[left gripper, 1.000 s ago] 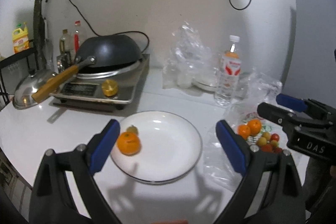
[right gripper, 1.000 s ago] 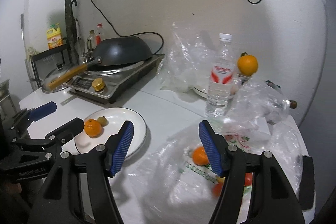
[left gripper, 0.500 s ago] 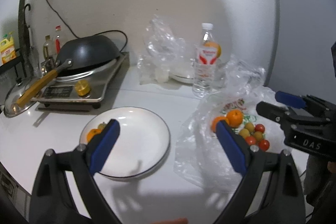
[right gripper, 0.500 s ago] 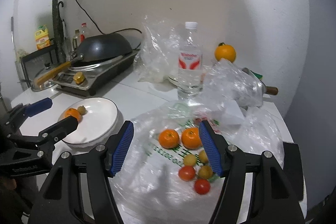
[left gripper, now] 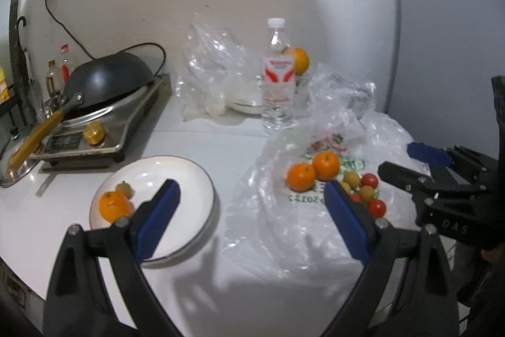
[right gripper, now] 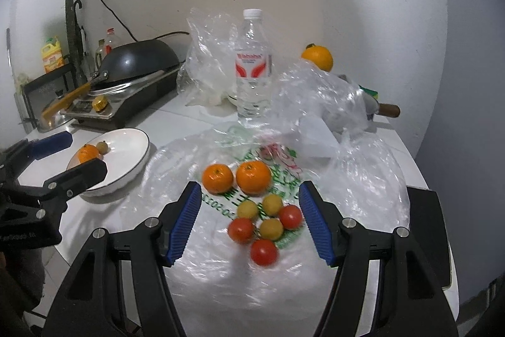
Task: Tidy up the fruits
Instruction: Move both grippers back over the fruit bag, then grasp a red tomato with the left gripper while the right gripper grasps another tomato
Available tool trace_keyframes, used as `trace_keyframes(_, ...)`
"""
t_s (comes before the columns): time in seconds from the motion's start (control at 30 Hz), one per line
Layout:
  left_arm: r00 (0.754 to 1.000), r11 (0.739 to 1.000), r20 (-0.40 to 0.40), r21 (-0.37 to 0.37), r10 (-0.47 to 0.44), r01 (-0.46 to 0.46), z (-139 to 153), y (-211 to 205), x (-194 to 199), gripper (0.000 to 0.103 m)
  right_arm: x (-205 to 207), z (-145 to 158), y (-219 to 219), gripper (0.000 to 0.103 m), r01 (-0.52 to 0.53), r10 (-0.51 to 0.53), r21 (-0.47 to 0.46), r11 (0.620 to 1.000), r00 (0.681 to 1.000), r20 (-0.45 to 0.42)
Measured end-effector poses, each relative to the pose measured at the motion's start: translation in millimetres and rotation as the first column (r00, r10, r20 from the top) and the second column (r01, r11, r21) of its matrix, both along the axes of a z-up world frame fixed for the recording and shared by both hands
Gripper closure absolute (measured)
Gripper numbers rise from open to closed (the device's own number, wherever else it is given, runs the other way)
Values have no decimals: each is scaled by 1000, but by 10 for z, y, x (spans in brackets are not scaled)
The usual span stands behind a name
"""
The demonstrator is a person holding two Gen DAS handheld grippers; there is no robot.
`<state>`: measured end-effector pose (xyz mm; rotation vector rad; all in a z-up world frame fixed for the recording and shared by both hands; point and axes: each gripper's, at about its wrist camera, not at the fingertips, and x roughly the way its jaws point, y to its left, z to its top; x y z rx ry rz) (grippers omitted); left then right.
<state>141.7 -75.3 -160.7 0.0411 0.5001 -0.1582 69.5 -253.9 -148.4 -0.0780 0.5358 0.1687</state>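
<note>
Over the plastic bag (right gripper: 221, 273), right gripper (right gripper: 249, 220) gapes empty, left gripper (left gripper: 252, 217) wide; tomatoes (right gripper: 241, 229) may roll if film snags.

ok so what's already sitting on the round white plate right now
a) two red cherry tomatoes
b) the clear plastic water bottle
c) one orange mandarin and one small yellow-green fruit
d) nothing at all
c: the round white plate holds one orange mandarin with a small yellow-green fruit beside it; the red cherry tomatoes lie on the clear plastic bag.
</note>
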Motion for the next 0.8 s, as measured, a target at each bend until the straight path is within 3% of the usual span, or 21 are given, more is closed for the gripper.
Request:
trace_keyframes(0.5, 997, 997, -43, 16, -71, 72, -228, -380, 56, 10, 75, -434, -133, 61, -35, 33, -15, 999, 993, -109)
trace_keyframes(0.8, 993, 995, -70, 25, -91, 93, -346, -520, 95, 10, 124, -589, -159, 67, -78, 76, -7, 997, 984, -159)
